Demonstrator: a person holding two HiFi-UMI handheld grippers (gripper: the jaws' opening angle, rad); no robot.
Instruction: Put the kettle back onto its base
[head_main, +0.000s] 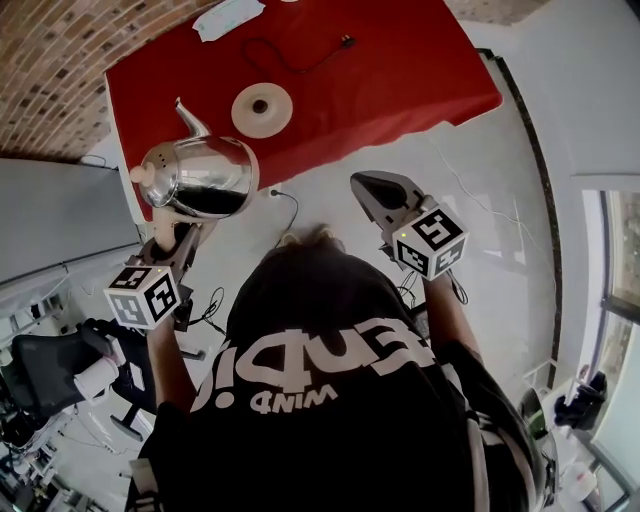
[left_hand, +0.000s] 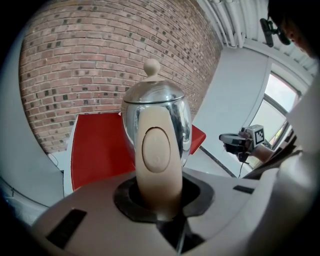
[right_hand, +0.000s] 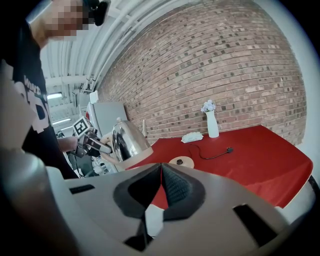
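Observation:
A shiny steel kettle (head_main: 197, 176) with a cream handle (left_hand: 158, 159) hangs in the air off the near left edge of the red table (head_main: 400, 90). My left gripper (head_main: 183, 235) is shut on that handle, and its jaws (left_hand: 159, 202) clamp the handle's lower end. The kettle's round cream base (head_main: 261, 109) lies on the table beyond the kettle, with its black cord (head_main: 300, 60) trailing away. My right gripper (head_main: 383, 193) hovers in front of the table edge, shut with nothing in it, its tips (right_hand: 161, 169) touching. From the right gripper view, the kettle (right_hand: 129, 141) is left of the base (right_hand: 181, 161).
A white vase (right_hand: 212, 122) and a white cloth (right_hand: 191, 137) stand at the table's far side by the brick wall. A grey cabinet (head_main: 50, 215) is to the left. Cables run over the floor (head_main: 480, 200) below the table edge.

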